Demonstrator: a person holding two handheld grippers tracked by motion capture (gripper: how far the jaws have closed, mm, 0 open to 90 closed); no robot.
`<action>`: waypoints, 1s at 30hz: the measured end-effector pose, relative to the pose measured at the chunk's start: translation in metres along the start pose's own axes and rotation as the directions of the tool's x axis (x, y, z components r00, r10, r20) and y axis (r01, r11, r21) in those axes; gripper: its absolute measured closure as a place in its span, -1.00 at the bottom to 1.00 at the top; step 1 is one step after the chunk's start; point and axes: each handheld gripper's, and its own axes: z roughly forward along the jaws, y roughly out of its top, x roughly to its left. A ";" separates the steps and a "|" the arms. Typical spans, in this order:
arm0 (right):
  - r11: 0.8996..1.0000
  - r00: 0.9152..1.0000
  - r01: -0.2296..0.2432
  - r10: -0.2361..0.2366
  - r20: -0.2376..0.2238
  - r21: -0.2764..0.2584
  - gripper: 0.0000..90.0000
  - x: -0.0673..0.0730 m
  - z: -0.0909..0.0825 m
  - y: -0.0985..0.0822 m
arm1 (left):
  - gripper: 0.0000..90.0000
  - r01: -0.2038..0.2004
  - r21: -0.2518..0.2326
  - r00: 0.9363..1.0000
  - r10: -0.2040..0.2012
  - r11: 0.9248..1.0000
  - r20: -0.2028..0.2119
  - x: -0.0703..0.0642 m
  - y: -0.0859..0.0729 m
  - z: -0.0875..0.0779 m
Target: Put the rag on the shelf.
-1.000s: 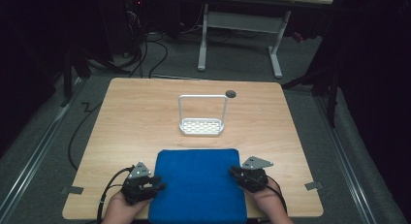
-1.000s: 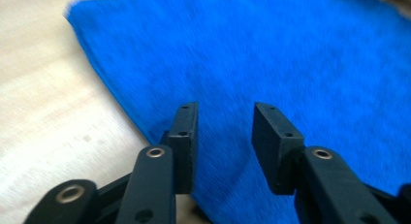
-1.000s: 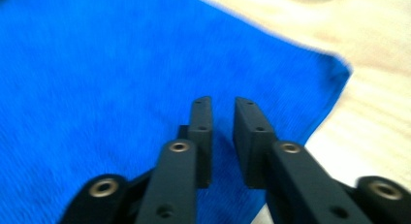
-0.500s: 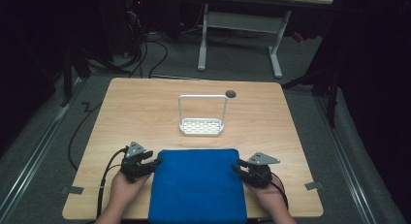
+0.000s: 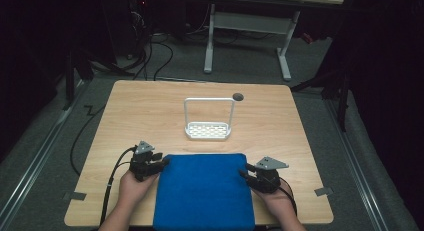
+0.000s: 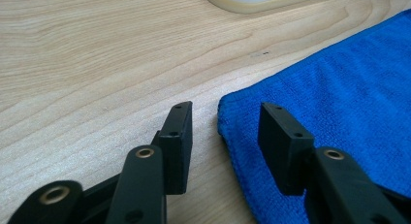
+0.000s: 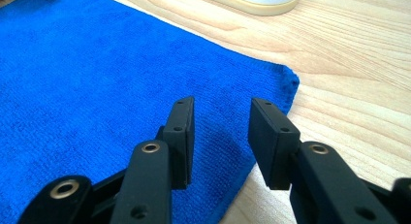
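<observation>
Light wooden tabletop [image 5: 150, 111] carries a flat blue terry cloth [image 5: 202, 188] at your near edge. Both jaws spread, straddling its far corners: left gripper [image 6: 224, 129], right gripper [image 7: 220, 129]. Lower both evenly, catch the hem, pinch together.

blue cloth [image 5: 202, 191] | flat, spread square | table's near edge, centre

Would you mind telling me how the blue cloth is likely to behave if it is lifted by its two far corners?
The blue cloth lies flat with a soft terry weave, so it will probably hang limp and sag between the left tongs and right tongs. It looks thin, so likely light. Its fuzzy hem should grip well rather than slip, though a shallow pinch might pull free.
</observation>
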 end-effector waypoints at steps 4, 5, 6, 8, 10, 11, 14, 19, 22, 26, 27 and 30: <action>1.000 1.000 0.000 0.000 -0.001 0.004 0.40 0.000 0.001 0.000 | 0.31 -0.019 0.001 1.000 0.019 1.000 -0.005 -0.002 0.000 0.001; 1.000 1.000 -0.002 0.002 0.000 0.005 0.39 0.000 0.002 0.000 | 0.31 -0.026 0.006 1.000 0.026 1.000 -0.007 -0.003 0.001 0.002; 1.000 1.000 -0.002 0.002 0.000 0.004 0.39 0.000 0.002 0.000 | 0.32 -0.036 0.007 0.999 0.036 0.999 -0.009 -0.002 0.002 0.003; 1.000 1.000 -0.004 0.004 0.004 0.006 0.38 0.000 0.003 0.000 | 0.33 -0.039 0.010 0.999 0.039 0.999 -0.010 -0.003 0.004 0.005; 1.000 1.000 -0.007 0.007 0.008 0.007 0.35 -0.001 0.004 0.000 | 0.48 -0.054 0.007 0.998 0.054 0.999 -0.021 -0.005 0.004 0.006; 1.000 1.000 -0.007 0.007 0.009 0.006 0.34 -0.002 0.004 0.000 | 0.54 -0.055 0.007 0.998 0.055 0.998 -0.023 -0.005 0.004 0.006; 1.000 1.000 -0.018 0.018 0.020 -0.002 0.32 -0.003 0.005 0.003 | 0.72 -0.048 0.011 0.999 0.049 0.999 -0.016 -0.004 0.003 0.006; 0.996 0.994 -0.084 0.085 0.076 -0.017 0.23 -0.015 0.018 0.019 | 0.91 -0.034 0.011 0.999 0.034 0.999 0.008 -0.003 0.002 0.006; 0.993 0.987 -0.117 0.114 0.116 0.011 0.17 -0.025 0.030 0.026 | 0.92 -0.029 0.011 1.000 0.029 1.000 0.011 -0.003 0.002 0.006; 0.988 0.984 -0.143 0.136 0.115 0.057 0.12 -0.033 0.046 0.031 | 0.92 -0.015 0.009 1.000 0.015 1.000 0.025 -0.002 0.002 0.006; 0.989 0.985 -0.135 0.127 0.116 0.067 0.12 -0.033 0.049 0.032 | 0.92 -0.013 0.010 1.000 0.012 1.000 0.028 -0.001 0.002 0.006; 0.993 0.987 -0.075 0.062 0.145 0.087 0.40 -0.027 0.051 0.034 | 0.92 -0.011 0.012 0.999 0.011 1.000 0.030 -0.001 0.002 0.006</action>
